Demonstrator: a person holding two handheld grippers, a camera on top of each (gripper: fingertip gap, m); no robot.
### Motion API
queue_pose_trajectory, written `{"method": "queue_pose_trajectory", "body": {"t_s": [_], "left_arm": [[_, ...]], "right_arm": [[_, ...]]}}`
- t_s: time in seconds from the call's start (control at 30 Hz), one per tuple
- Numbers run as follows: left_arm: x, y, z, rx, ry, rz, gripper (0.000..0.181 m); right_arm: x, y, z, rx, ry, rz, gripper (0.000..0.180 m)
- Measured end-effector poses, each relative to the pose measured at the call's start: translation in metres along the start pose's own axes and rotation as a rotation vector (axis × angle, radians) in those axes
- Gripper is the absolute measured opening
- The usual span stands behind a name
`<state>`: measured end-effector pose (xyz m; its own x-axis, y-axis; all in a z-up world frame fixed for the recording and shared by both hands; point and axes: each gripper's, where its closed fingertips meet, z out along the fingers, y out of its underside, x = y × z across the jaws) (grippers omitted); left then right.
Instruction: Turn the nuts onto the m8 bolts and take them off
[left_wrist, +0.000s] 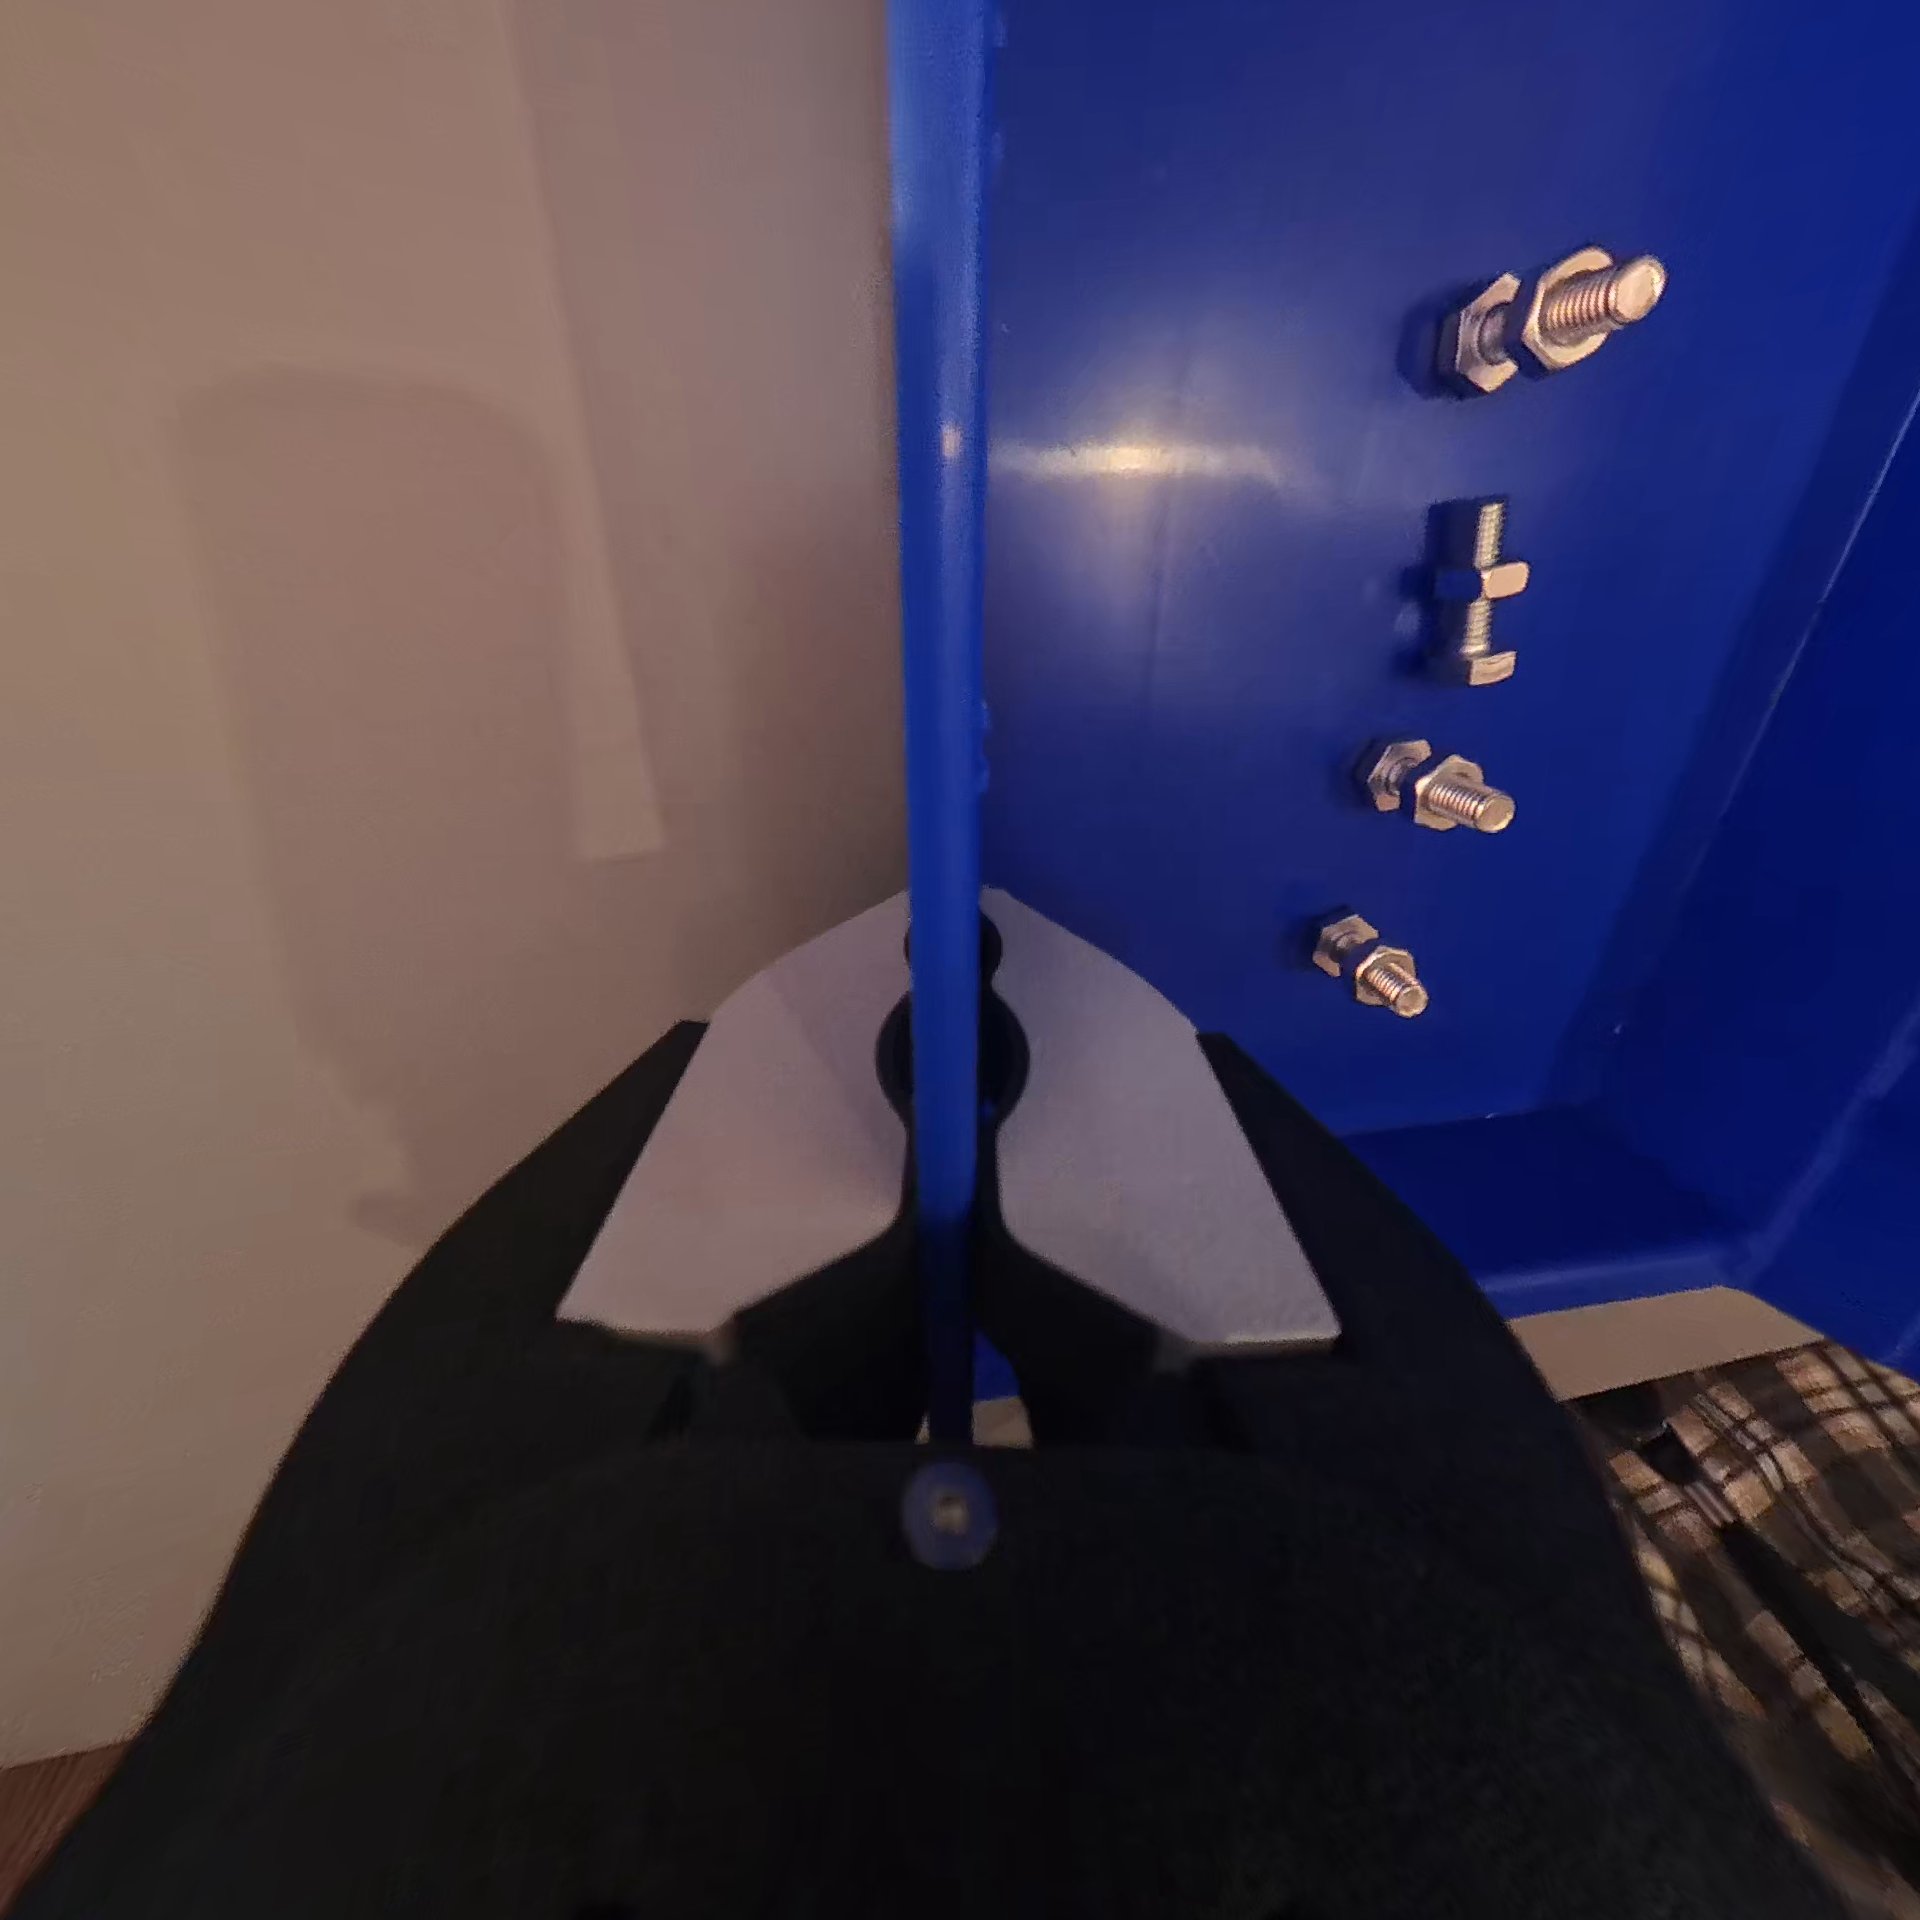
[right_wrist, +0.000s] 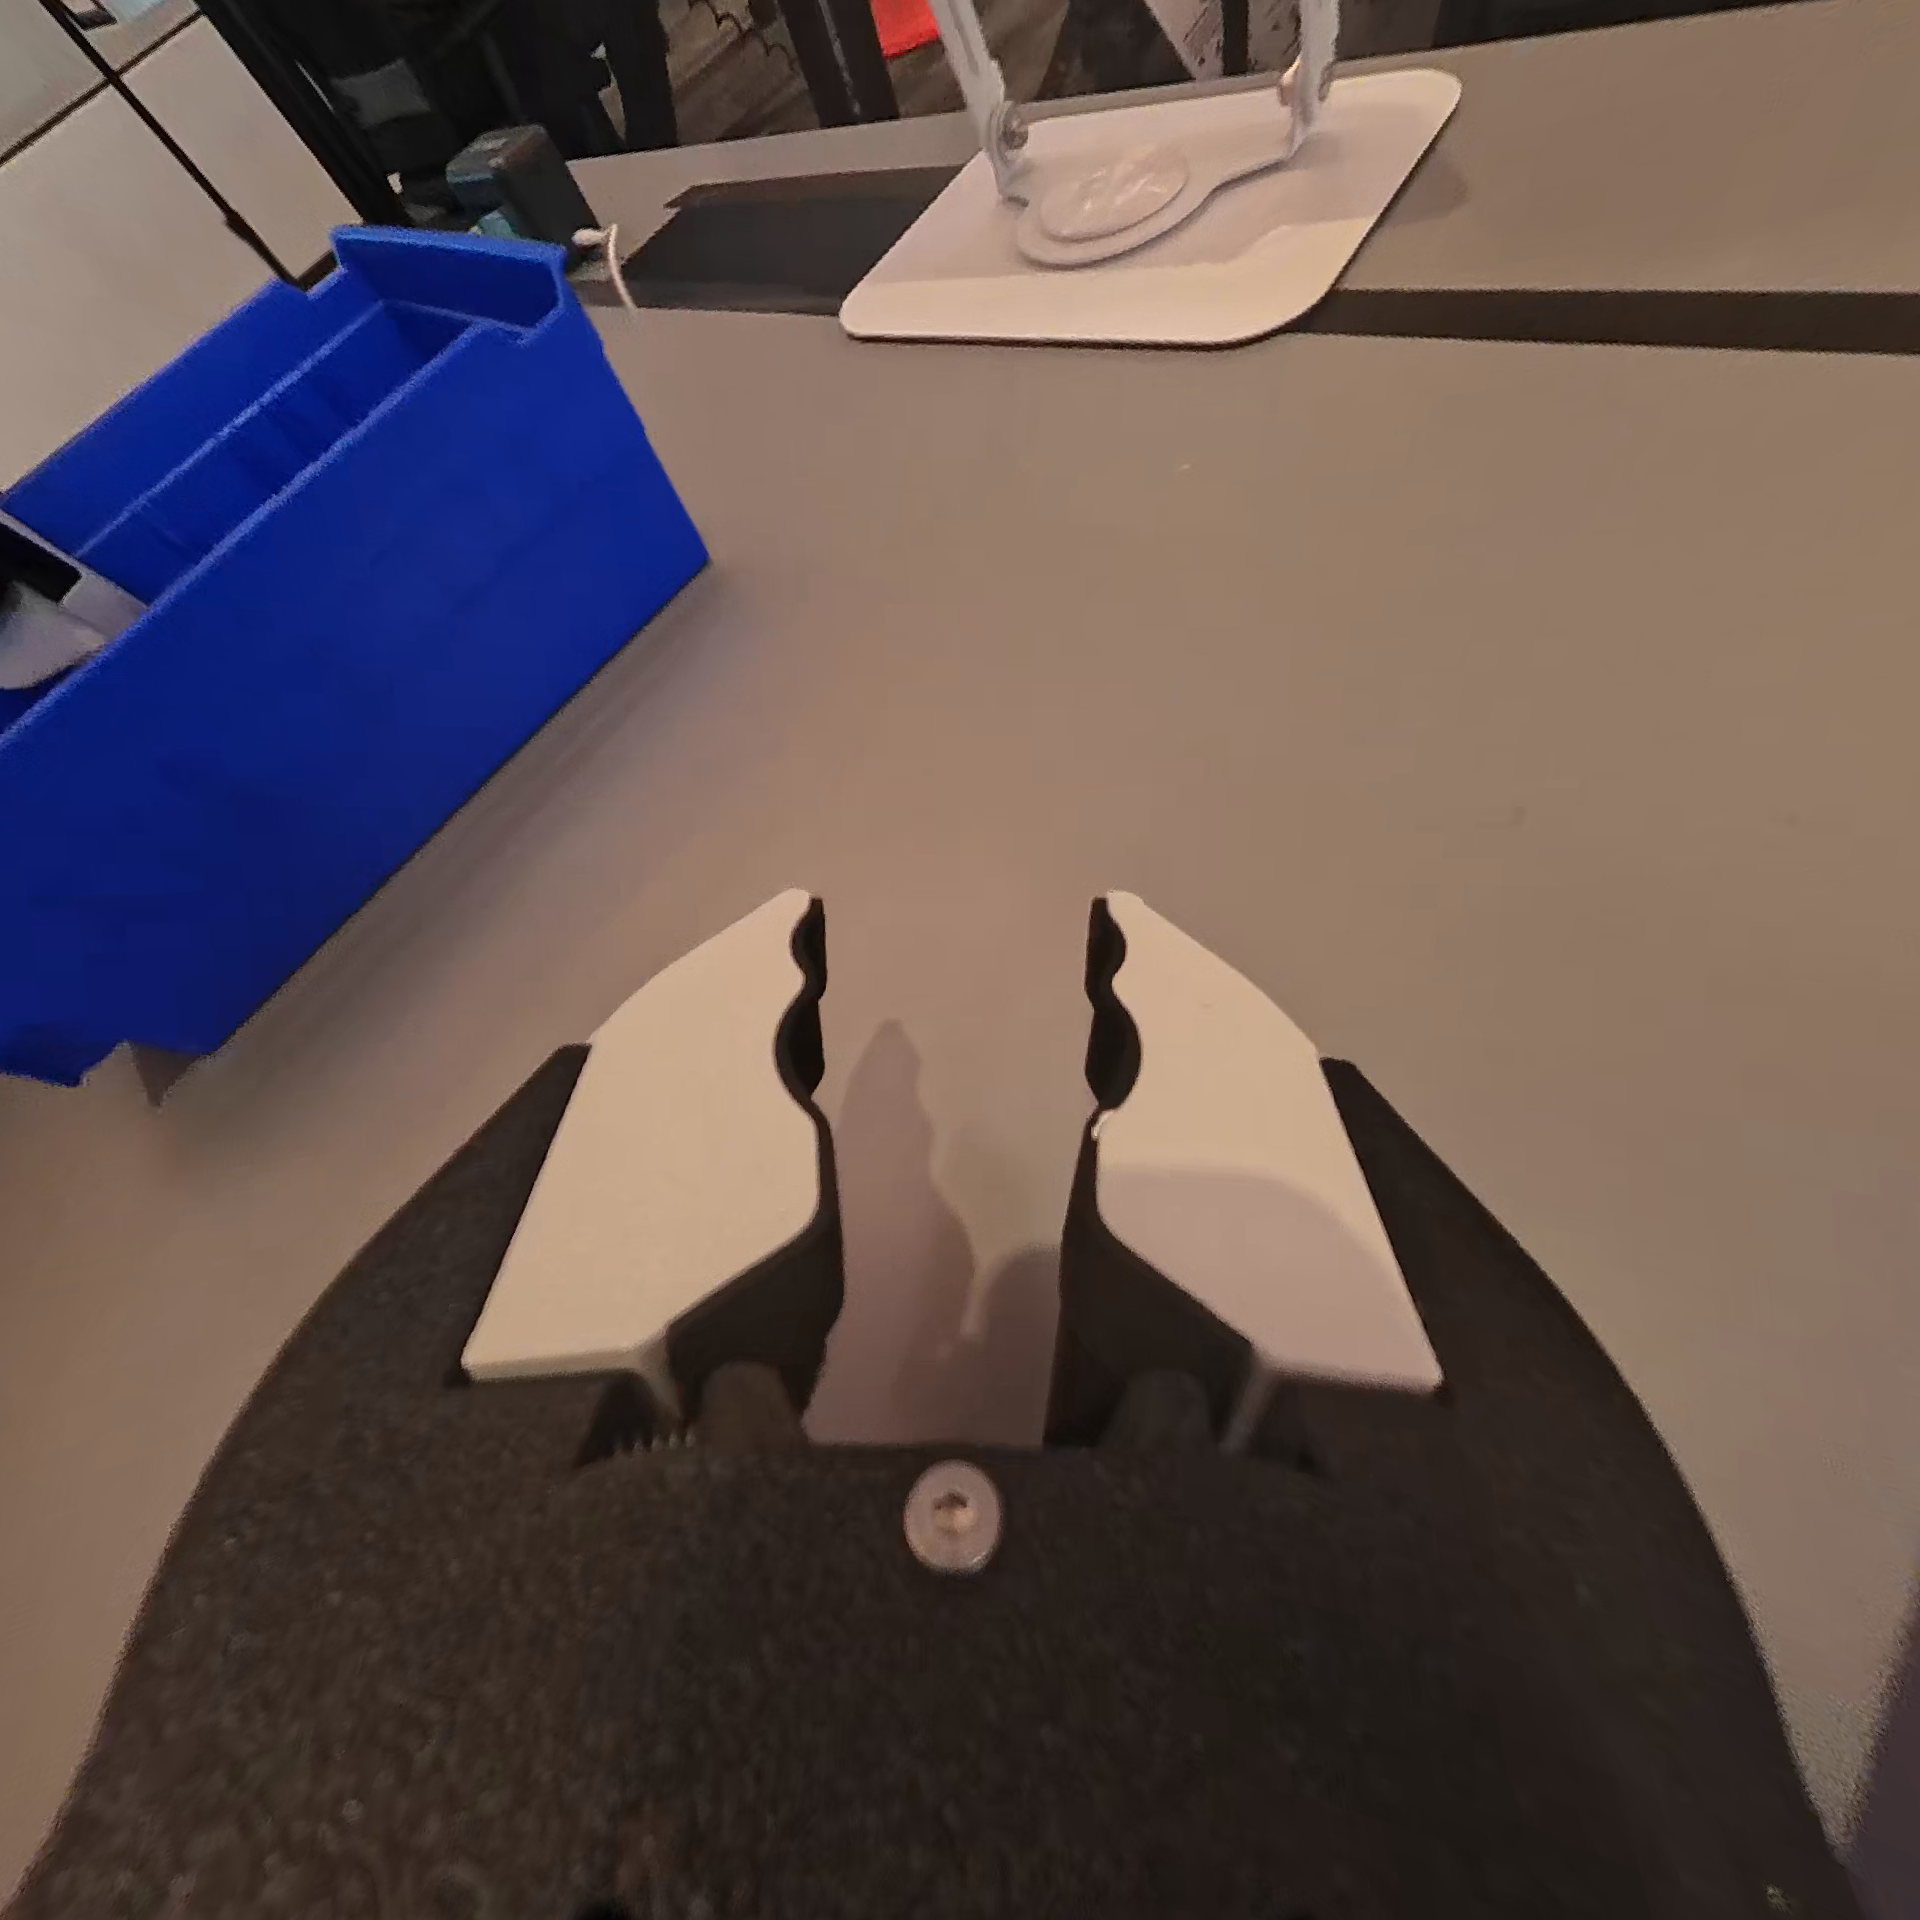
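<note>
A blue plastic bin (left_wrist: 1195, 623) fills the left wrist view. Four steel bolts stick out of its inner wall in a column, each with nuts on it: a large one (left_wrist: 1538, 317) on top, a second (left_wrist: 1465, 592), a third (left_wrist: 1439, 790) and the smallest (left_wrist: 1371, 961) lowest. My left gripper (left_wrist: 948, 935) is shut on the bin's thin side wall (left_wrist: 940, 520), to the left of the bolts. In the right wrist view my right gripper (right_wrist: 956, 925) is open and empty over the grey table (right_wrist: 1247, 675). The bin (right_wrist: 343, 623) stands to its left.
A white stand with a flat base (right_wrist: 1143, 229) sits at the far side of the table. Dark frames and gear stand beyond the table's far edge. Plaid cloth (left_wrist: 1766, 1558) shows at the lower right of the left wrist view. The left gripper's finger (right_wrist: 42, 613) shows at the bin's rim. My right fingertips sit around 45 cm from my left ones.
</note>
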<state>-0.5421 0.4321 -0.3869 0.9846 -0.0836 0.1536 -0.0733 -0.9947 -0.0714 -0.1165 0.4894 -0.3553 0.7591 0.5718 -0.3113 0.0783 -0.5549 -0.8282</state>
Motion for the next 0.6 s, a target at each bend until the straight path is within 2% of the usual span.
{"method": "queue_pose_trajectory", "body": {"t_s": [0.37, 0.6], "left_arm": [[-0.112, 0.038, -0.022, 0.020, -0.011, -0.096, 0.004], [-0.195, 0.063, -0.038, 0.046, -0.022, -0.178, 0.004]], "right_arm": [[-0.025, 0.004, 0.004, -0.010, -0.080, 0.005, 0.043], [-0.030, 0.009, 0.010, -0.031, -0.052, -0.041, 0.043]]}}
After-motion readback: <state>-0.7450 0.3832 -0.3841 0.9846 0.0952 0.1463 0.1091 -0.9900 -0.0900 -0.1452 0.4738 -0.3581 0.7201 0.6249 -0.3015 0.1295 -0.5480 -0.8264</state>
